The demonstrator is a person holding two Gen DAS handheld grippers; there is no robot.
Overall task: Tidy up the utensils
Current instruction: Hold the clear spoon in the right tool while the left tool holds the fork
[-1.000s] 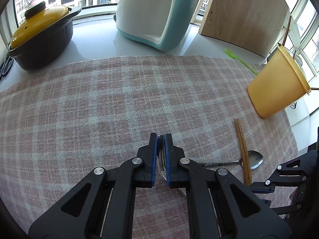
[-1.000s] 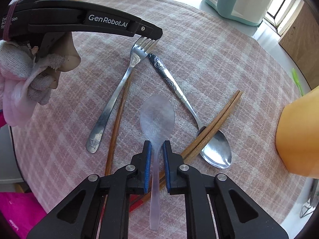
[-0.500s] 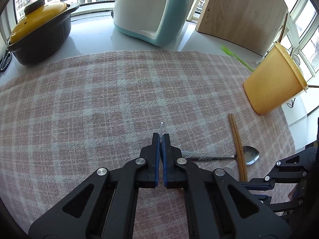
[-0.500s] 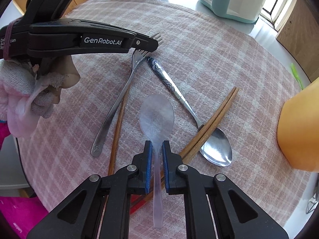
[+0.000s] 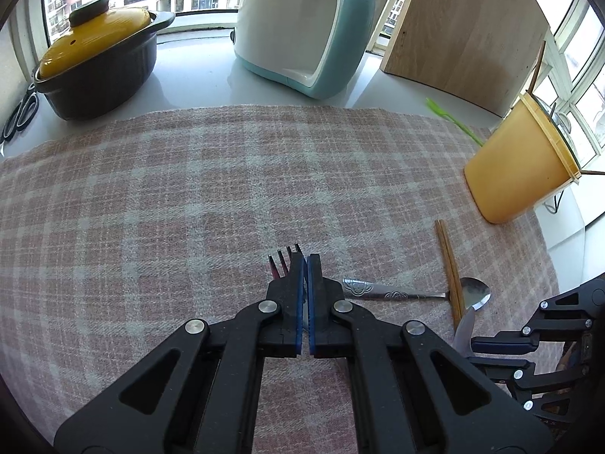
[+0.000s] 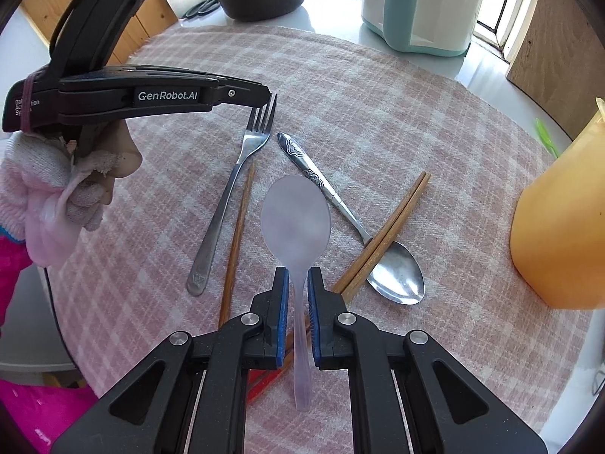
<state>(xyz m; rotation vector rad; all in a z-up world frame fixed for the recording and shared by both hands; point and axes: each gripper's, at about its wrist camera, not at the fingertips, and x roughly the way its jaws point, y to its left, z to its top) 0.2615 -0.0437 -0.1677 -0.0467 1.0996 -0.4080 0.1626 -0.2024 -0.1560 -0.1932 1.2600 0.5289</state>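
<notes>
My left gripper is shut on the head of a steel fork. The fork's tines stick out past the left pad, and its handle slopes down to the checked cloth. From the right wrist view the left gripper comes in from the left. My right gripper is shut on the handle of a translucent plastic spoon, held just above the cloth. A metal spoon lies under a pair of wooden chopsticks. One more chopstick lies beside the fork.
An orange container stands at the cloth's right edge, with a green utensil behind it. At the back are a dark pot with a yellow lid, a white and teal appliance, a wooden board and scissors.
The left pads closed fully on the fork and its tines rose off the cloth. The right gripper lifted a little with the plastic spoon still in it.
</notes>
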